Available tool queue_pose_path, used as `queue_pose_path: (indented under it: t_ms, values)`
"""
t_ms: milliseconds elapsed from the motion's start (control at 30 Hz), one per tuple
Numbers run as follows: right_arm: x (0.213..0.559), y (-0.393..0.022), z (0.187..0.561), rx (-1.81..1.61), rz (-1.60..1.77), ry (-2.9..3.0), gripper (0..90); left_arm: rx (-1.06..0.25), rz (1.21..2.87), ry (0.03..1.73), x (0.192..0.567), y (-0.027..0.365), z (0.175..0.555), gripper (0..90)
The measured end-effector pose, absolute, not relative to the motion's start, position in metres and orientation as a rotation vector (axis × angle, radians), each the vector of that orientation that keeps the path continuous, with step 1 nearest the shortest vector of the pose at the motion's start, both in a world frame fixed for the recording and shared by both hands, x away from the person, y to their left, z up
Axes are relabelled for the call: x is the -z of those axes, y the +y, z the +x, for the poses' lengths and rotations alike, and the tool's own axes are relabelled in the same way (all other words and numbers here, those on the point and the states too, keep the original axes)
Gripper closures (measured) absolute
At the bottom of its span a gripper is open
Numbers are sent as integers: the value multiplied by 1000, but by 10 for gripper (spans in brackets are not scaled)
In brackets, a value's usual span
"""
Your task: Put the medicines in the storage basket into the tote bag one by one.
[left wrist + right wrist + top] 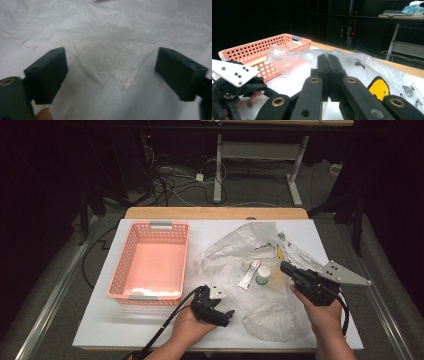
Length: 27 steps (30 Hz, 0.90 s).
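Clear plastic bag (250, 270) lies crumpled across the right half of the white tabletop (100, 320), beside the pink basket (150, 262). Left tool (231, 314) sits low at the bag's near edge, jaws spread wide with a peaked fold of film between them, pads not pressing it. Right tool (283, 266) is fully closed, jaws together, held over the bag's right side; whether film is pinched cannot be told

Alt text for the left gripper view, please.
Two black jaws of the left gripper stand wide apart, open, over a crumpled clear plastic bag on the white table. A pointed fold of the bag lies between them, untouched.
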State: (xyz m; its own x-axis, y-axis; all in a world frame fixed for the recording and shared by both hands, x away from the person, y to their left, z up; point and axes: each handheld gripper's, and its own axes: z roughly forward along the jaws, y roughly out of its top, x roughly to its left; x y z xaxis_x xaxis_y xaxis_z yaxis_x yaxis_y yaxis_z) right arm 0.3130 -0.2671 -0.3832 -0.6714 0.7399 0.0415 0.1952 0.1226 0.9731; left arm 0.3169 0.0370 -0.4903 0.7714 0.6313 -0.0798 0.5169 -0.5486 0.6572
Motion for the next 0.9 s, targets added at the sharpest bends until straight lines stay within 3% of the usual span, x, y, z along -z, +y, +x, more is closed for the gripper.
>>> queue_pose_path:
  t_ms: [300,567,900]
  values:
    - [387,-264,315,-1577,898,1964,900,-215,2241,829,490,36,312,465]
    - [387,-261,314,-1562,895,1971,900,-147,2210,836,490,38,317,880]
    - [381,-262,313,-1569,891,1955,900,-231,2120,788,478,58,306,884]
